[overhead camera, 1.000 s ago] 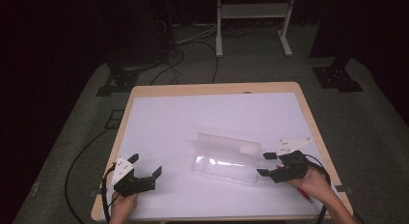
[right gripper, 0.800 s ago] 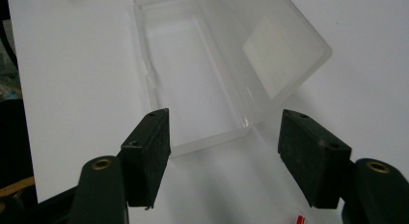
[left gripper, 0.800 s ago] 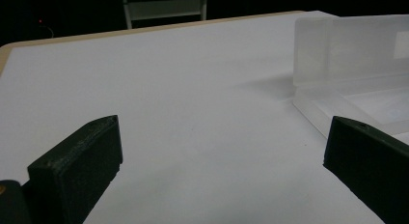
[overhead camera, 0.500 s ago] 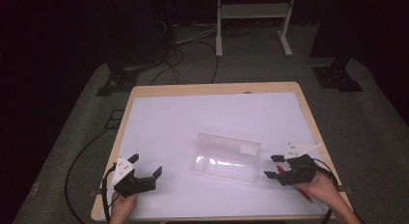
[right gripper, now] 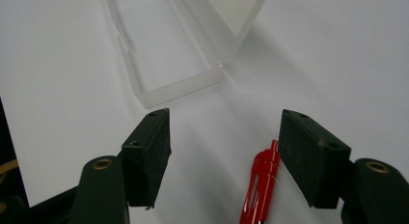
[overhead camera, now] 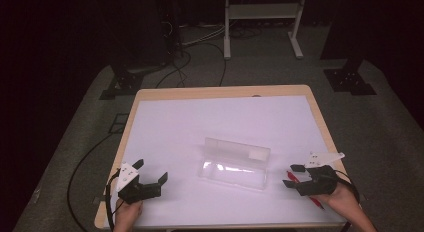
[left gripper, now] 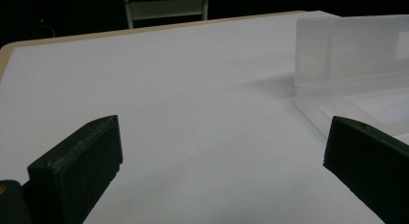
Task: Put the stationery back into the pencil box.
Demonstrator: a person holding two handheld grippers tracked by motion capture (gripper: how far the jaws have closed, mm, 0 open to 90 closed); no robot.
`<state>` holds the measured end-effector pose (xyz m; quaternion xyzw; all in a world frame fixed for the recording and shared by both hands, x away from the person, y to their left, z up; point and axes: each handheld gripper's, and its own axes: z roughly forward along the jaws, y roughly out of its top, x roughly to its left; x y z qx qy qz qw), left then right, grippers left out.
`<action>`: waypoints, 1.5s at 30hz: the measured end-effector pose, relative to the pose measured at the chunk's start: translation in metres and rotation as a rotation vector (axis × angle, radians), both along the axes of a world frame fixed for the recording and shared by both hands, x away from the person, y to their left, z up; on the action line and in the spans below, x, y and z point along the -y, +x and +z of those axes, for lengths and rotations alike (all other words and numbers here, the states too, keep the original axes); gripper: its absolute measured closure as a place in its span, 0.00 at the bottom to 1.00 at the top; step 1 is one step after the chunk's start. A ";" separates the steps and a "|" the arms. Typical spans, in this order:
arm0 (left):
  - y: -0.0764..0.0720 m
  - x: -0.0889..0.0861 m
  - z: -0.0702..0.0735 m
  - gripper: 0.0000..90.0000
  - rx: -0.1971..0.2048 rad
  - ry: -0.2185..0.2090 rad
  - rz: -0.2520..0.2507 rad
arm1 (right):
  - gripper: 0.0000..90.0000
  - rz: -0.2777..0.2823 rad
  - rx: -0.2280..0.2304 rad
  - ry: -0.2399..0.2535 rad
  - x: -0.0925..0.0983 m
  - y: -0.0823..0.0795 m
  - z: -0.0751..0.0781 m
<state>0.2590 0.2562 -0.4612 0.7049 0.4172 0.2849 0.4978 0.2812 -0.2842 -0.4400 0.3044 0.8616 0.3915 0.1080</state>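
Table carries an open clear case between both tongs, lid up, probably to receive the red pen. Right gripper hovers wide over this pen, which lies near its right pad. Left gripper rests wide, empty.

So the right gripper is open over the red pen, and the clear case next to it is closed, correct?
Not quite: the clear case is open, its lid standing up from the tray, as the right gripper view shows. The rest holds: the right gripper is open, with the red pen lying on the table between its fingers, not gripped.
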 end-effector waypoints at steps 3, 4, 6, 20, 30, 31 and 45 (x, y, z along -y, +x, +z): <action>0.000 0.000 0.000 0.00 0.002 0.001 0.000 | 0.39 -0.018 0.002 0.002 0.004 -0.002 -0.001; -0.001 0.000 0.000 0.00 0.003 -0.001 0.001 | 0.39 -0.024 0.000 0.000 0.005 -0.003 -0.002; -0.001 -0.001 0.000 0.00 0.004 -0.007 0.005 | 0.40 -0.029 -0.001 -0.005 0.008 -0.004 -0.003; 0.000 -0.001 0.000 0.00 0.002 -0.007 0.006 | 0.48 -0.100 -0.015 -0.032 0.023 -0.017 -0.014; 0.000 0.000 0.000 0.00 0.002 -0.005 0.005 | 0.56 -0.149 -0.014 -0.058 0.029 -0.028 -0.020; 0.000 0.000 0.000 0.00 0.002 -0.005 0.006 | 0.57 -0.142 -0.010 -0.066 0.029 -0.030 -0.022; 0.000 0.000 0.000 0.00 -0.002 -0.006 0.005 | 0.73 -0.173 -0.004 -0.075 0.033 -0.037 -0.029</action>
